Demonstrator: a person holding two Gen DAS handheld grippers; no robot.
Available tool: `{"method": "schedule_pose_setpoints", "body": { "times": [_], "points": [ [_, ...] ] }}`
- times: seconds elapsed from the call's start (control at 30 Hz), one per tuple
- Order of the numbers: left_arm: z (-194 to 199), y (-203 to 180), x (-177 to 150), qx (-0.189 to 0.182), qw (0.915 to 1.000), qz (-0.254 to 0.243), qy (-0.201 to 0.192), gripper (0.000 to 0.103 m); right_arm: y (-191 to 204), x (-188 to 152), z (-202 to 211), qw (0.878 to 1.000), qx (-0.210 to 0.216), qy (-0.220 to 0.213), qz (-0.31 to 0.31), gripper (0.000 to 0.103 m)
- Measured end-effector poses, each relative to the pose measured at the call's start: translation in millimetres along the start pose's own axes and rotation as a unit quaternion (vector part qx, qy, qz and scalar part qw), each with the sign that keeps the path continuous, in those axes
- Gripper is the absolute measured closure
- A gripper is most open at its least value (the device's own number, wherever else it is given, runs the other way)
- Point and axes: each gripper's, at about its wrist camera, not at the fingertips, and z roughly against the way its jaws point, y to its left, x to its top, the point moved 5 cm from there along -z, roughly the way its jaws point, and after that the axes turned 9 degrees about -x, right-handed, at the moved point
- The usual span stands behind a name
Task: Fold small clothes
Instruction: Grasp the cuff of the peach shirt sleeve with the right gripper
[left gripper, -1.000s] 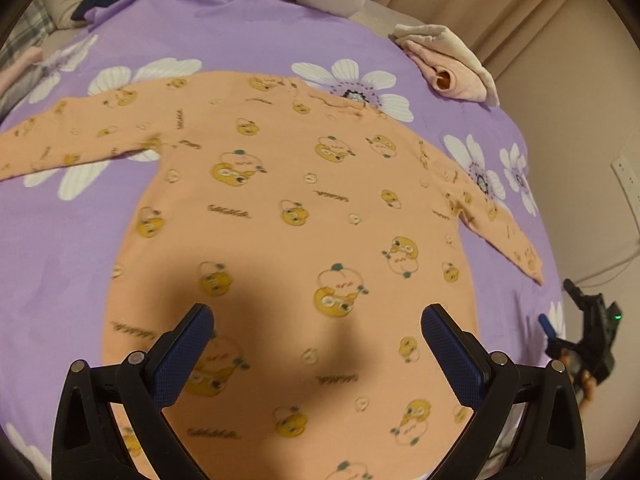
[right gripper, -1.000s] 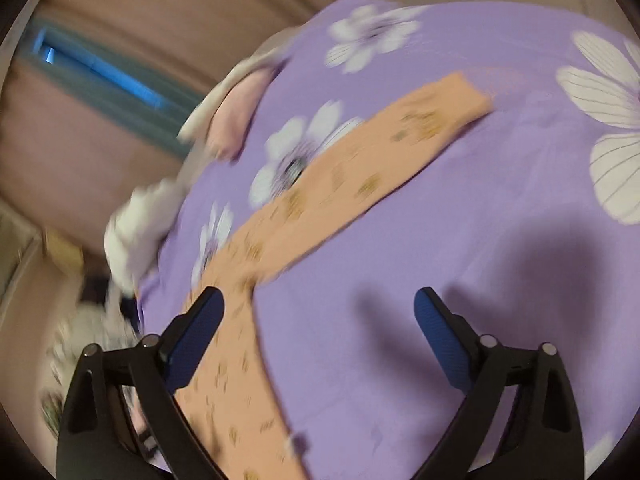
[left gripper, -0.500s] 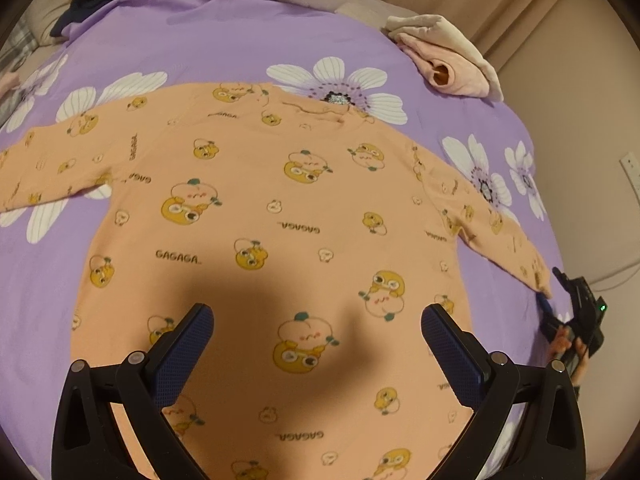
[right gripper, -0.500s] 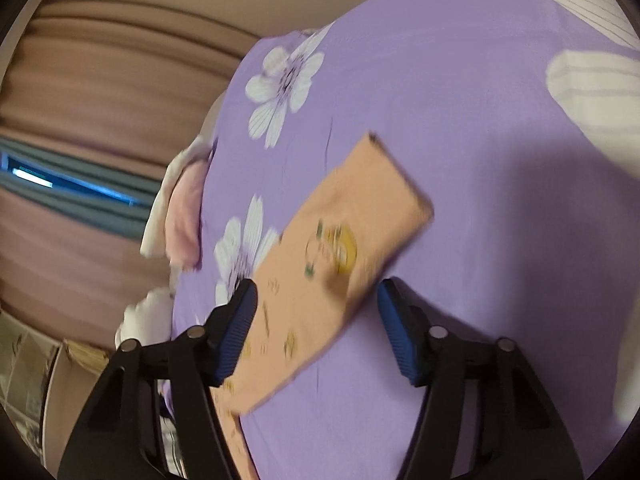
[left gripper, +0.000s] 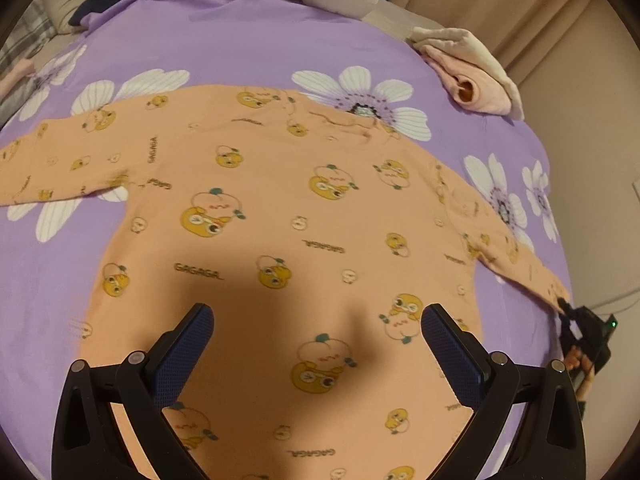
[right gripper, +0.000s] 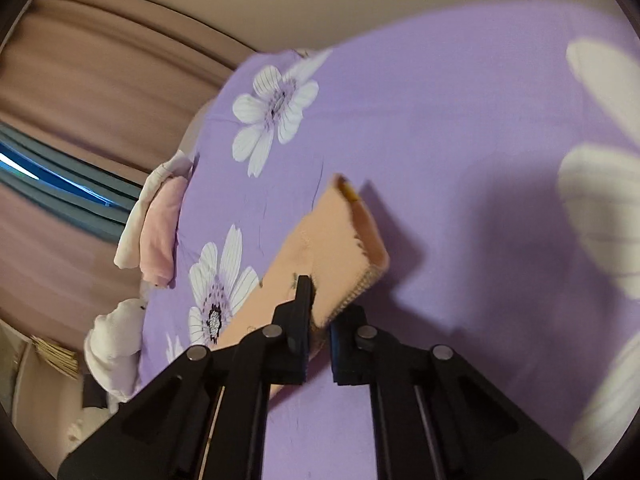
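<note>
right gripper point(right gripper: 318, 334) has closed, pinching the shirt point(left gripper: 280, 216) cuff; left gripper point(left gripper: 316, 344) hovers wide open above.

Bedroom, dim warm light
A bed point(left gripper: 280, 40) in a purple flowered sheet stands beside beige curtains point(left gripper: 500, 4) and a plain wall point(left gripper: 592, 128).

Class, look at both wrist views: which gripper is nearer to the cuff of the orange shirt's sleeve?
Right. The right gripper is shut on the sleeve cuff; the left gripper hangs open over the orange shirt body, away from either cuff.
</note>
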Motion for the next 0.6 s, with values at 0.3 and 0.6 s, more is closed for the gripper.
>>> {"method": "schedule_pose_setpoints", "body": {
  "times": [0.3,0.6],
  "points": [
    [9.7,19.0,1.2,-0.001,0.9998,0.020,-0.003,0.000,2.2,-2.4,-10.0,0.998,-0.050,0.020,0.023,0.095],
    [25.2,36.0,12.7,-0.007,0.9994,0.026,-0.021,0.000,120.6,-13.5,30.7,0.989,0.000,-0.006,0.150,0.095]
  ]
}}
